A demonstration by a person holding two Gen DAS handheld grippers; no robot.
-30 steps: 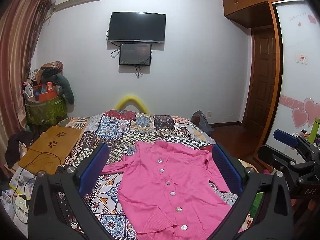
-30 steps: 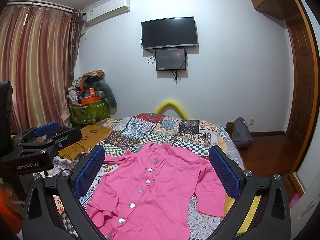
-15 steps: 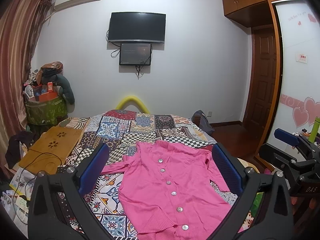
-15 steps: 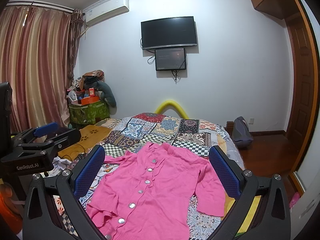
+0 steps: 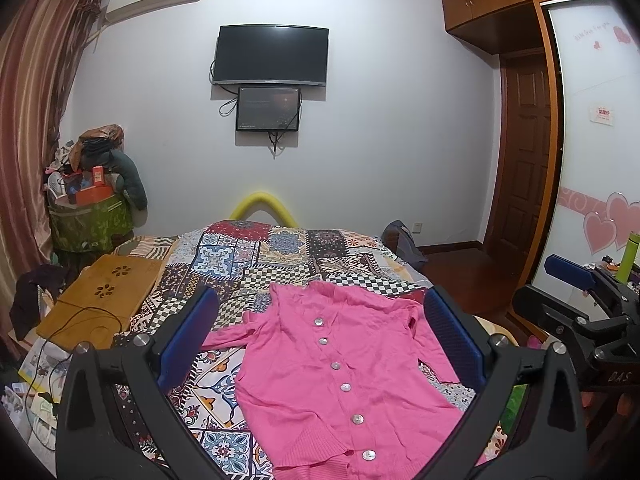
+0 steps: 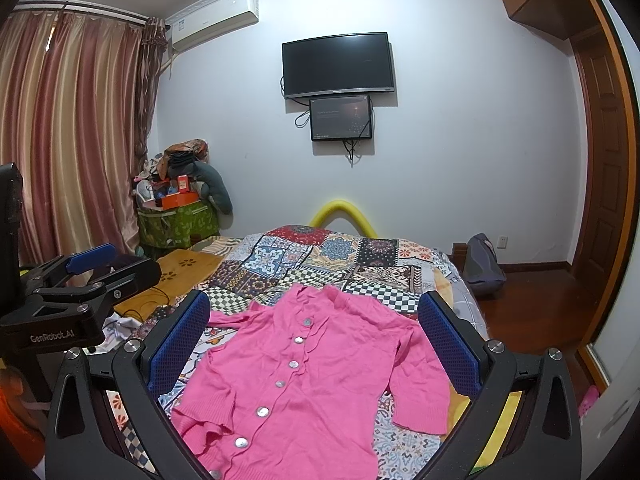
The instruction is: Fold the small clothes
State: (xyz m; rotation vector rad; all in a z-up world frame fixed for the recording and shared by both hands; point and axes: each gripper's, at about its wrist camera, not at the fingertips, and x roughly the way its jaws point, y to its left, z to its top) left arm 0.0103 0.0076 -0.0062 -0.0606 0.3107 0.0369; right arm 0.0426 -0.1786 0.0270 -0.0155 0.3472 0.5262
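A bright pink knitted cardigan point(image 5: 344, 364) with a row of pearly round buttons lies face up and buttoned on the near part of a bed covered by a many-coloured patchwork quilt point(image 5: 280, 256), collar toward the far wall, hem toward the camera. Spread flat like this, it looks ready for a first fold; no fold appears made yet. Its left sleeve point(image 6: 200, 426) is bunched near the hem (it will likely need smoothing), while the right sleeve point(image 6: 420, 392) lies angled outward on the quilt.

The left gripper point(image 5: 320, 340) hangs above the garment with its blue-padded fingers wide apart and nothing between them. The right gripper point(image 6: 314, 338) is likewise spread and empty, framing the chest. Both are well clear of the fabric, probably held there for lining up on the sleeves or shoulders.
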